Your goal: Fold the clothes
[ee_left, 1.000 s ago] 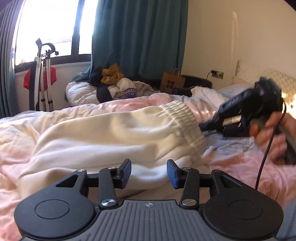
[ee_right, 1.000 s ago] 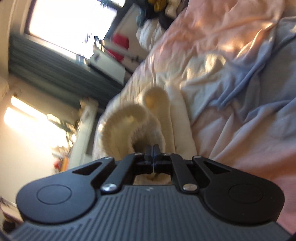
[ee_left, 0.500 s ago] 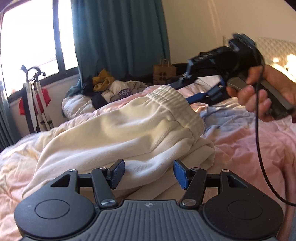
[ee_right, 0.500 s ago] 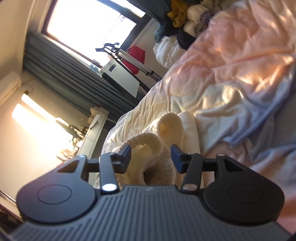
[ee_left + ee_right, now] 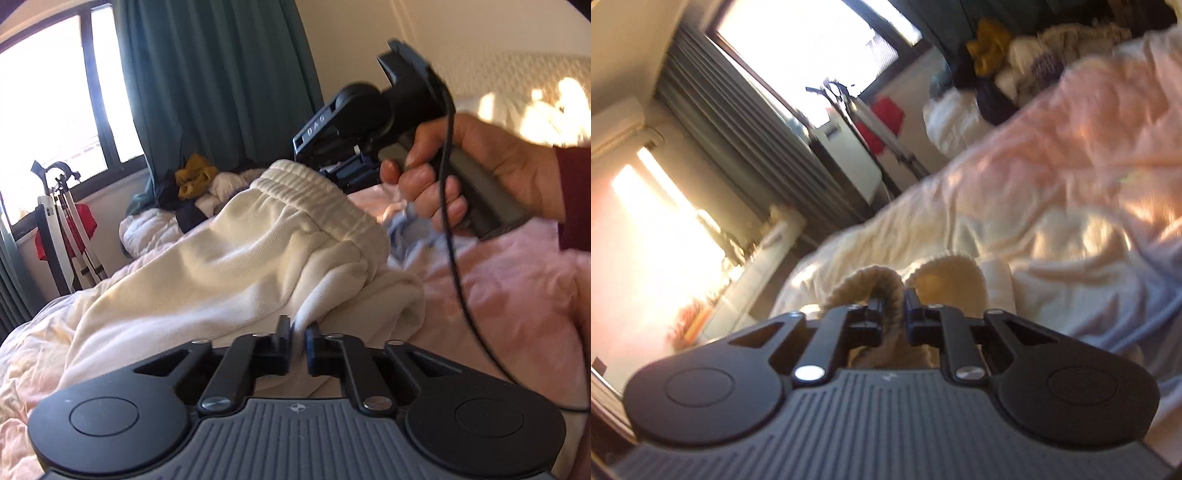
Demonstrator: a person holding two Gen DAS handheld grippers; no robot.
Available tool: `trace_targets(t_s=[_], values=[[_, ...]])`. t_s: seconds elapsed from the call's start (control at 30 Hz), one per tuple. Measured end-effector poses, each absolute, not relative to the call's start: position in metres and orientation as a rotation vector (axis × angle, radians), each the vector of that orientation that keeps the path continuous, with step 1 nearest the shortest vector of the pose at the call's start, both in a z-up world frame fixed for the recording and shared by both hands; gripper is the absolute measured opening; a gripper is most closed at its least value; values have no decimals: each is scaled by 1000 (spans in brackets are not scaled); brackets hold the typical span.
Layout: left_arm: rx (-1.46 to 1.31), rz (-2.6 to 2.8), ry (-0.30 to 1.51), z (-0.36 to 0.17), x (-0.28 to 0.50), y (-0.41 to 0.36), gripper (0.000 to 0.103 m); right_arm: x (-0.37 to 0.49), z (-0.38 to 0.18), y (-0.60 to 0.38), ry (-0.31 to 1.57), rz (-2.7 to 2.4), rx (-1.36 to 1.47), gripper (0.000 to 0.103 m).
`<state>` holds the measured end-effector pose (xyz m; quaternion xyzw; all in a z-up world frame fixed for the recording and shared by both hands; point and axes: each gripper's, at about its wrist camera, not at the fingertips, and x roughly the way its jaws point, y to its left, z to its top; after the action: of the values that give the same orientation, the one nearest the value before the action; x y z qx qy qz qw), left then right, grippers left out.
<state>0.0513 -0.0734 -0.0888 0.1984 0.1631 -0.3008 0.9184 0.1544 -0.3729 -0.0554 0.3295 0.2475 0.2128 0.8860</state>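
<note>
Since a second ago both grippers have opened and come in again on the trousers (image 5: 229, 258), and the right hand (image 5: 476, 173) has risen from the bed to the waistband (image 5: 314, 195). The cream trousers lie across the middle of the bed, legs running away to the left in the left wrist view, waistband lifted at the far end.

The left gripper (image 5: 297, 341) is pinched tight on a fold at the near edge of the cloth, which shows between its blue pads. The right gripper (image 5: 894, 310) is closing on the ribbed waistband; the band sits between its jaws and seems already held, though blur makes the contact hard to read.

The step, I judge, is to take two points of the waist end and carry them over for a fold. To do it well, both grips should catch all layers, the two hands should rise together and keep the edge taut, and the fold should land square on the legs.

Under the trousers is the pink duvet (image 5: 498, 295), with a blue sheet (image 5: 410, 229) bunched just beside the waistband; it could get caught up in the fold. A black cable (image 5: 452, 221) hangs from the right gripper over the bed. A clothes pile (image 5: 192, 184) sits well apart by the curtain (image 5: 221, 81).
</note>
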Motion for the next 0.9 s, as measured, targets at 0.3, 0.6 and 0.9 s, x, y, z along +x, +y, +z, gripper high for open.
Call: trace_targets(t_s=[0.3,0.6,0.9], values=[[395,-673,341,-94,44,-90,4,174,-66,-392,498,320,728,9],[266,-675,406,-91,54,-75,19,182,-98,-395,610,283,813,10],[131,-676,360,-51,51,-43,51,113,-52,-402,518,219,757,13]])
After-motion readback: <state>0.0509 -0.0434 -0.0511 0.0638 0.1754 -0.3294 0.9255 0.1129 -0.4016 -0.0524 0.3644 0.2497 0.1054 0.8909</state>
